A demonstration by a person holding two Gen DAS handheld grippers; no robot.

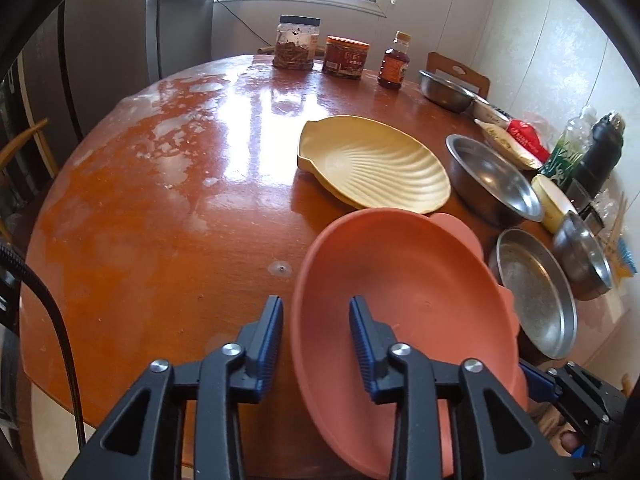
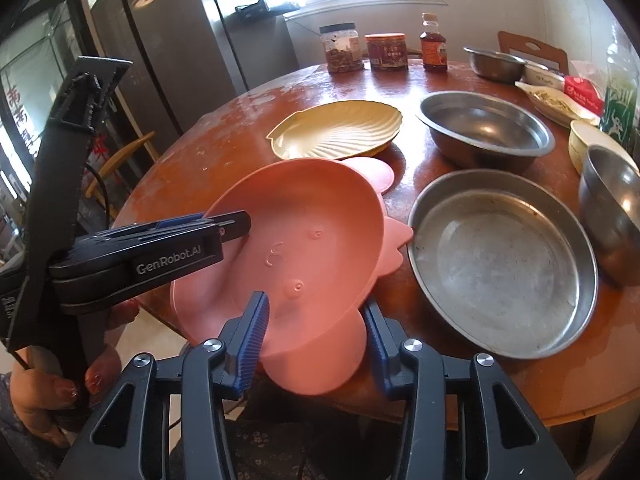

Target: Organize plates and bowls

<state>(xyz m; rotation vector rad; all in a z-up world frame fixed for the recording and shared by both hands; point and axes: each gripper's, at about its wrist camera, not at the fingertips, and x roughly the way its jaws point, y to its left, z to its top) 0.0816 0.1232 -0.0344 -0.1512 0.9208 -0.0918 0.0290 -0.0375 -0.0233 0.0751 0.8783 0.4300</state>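
My left gripper [image 2: 240,222] comes in level from the side, pinched shut on the rim of the pink plate [image 2: 304,248], which tilts above the table [image 1: 160,220] edge over another pink plate. My right gripper [image 2: 316,328] points down, fingers straddling the near rim; I cannot tell whether they press. A hand [image 2: 52,392] grips the left handle.

The dish [image 2: 296,248] sits at the near table [image 1: 140,240] edge, tilted. Just behind it lies the shell plate [image 2: 340,130]. Right of the dish lies a pan [image 2: 504,264], with a bowl [image 2: 486,130] behind it. Three jars [image 2: 386,51] stand at the far edge.
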